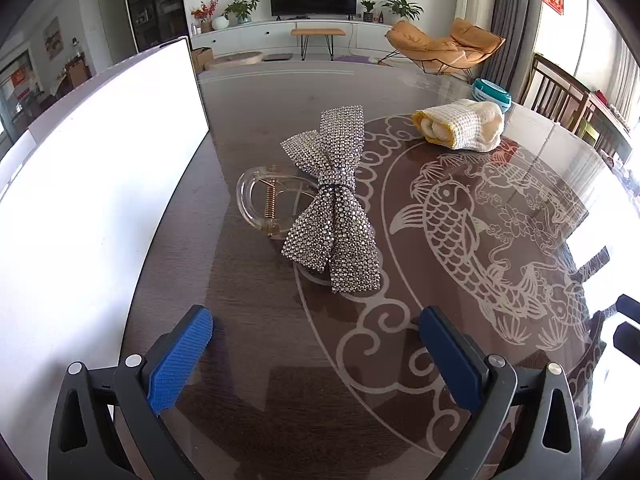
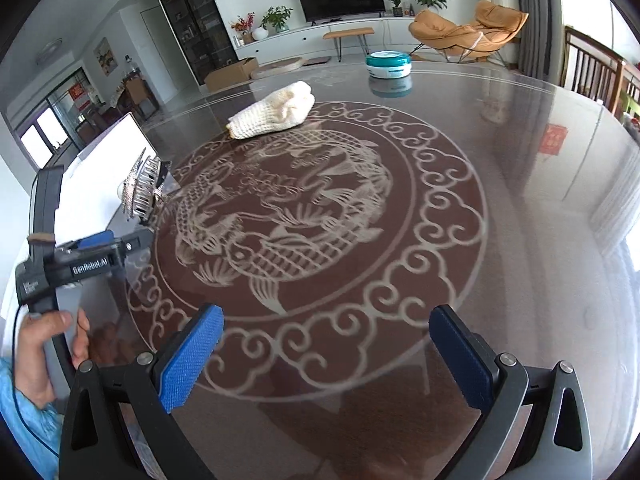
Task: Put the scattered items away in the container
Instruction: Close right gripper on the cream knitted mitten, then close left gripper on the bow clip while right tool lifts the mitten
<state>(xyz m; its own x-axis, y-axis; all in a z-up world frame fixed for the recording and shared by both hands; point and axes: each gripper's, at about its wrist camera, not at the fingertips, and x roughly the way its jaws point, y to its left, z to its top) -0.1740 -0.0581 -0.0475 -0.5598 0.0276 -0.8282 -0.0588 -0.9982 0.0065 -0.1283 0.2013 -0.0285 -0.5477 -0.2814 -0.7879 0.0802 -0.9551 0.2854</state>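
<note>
The dark glass-topped table (image 1: 256, 312) carries a pale fish-and-cloud medallion (image 2: 304, 216), and everything here sits in relation to it. The left gripper (image 1: 316, 344) hovers low over the medallion's near-left rim with its blue pads (image 1: 180, 360) spread wide and nothing between them. Just beyond it, straddling the medallion's left border, lies a rhinestone bow hair clip (image 1: 336, 200), its clear plastic claw and brass spring poking out on the side away from the fish. Left of the medallion stands the white container (image 1: 100, 184), its tall wall filling that side of the left wrist view. On the far edge of the medallion rests a rolled cream waffle cloth (image 1: 464, 124) with a yellow trim, and past it, off the medallion, a teal and white round tin (image 1: 492, 94).

The right wrist view takes in the whole medallion from the near side. The right gripper (image 2: 326, 356) hangs over its near border, fingers parted wide and empty. Only here do you see the person's hand (image 2: 44, 356) in a light blue sleeve (image 2: 28, 428) gripping the other tool's handle. The bow clip shows only as a glittering sliver beside the container, while the tin (image 2: 389, 65) stands fully clear at the table's far side, with the cloth (image 2: 276, 110) between it and the fish.
</note>
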